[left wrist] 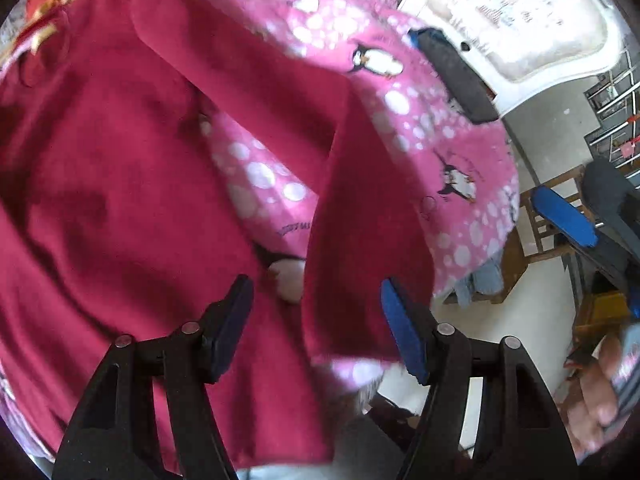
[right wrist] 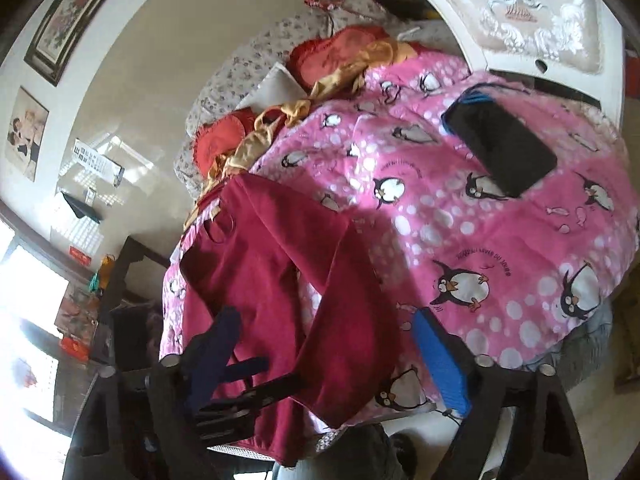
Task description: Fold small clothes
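a dark red garment (right wrist: 280, 280) lies spread on a bed covered by a pink penguin-print blanket (right wrist: 500, 248), toward the bed's near left corner as the right wrist view shows it. one long sleeve (right wrist: 352, 320) is folded across and runs down toward the near edge, leaving a wedge of blanket showing between sleeve and body.

the left gripper (left wrist: 316, 312) points steeply down over the garment, its jaws about half apart and nothing pinched between them; one blue-padded finger (left wrist: 400, 328) stands at the sleeve's edge near the bed's edge, the other dark finger (left wrist: 232, 320) over the garment's body. whether the pads brush the cloth i cannot tell.

the right gripper (right wrist: 332, 356) is held higher and slanted down toward the bed from its near edge, jaws wide, with the folded sleeve seen in the gap but not gripped. a hand (left wrist: 596, 392) shows blurred at the lower right of the left wrist view.

farther up the bed lie a black rectangular object (right wrist: 500, 148), orange-red cushions (right wrist: 340, 56) and a white headboard (right wrist: 520, 20).
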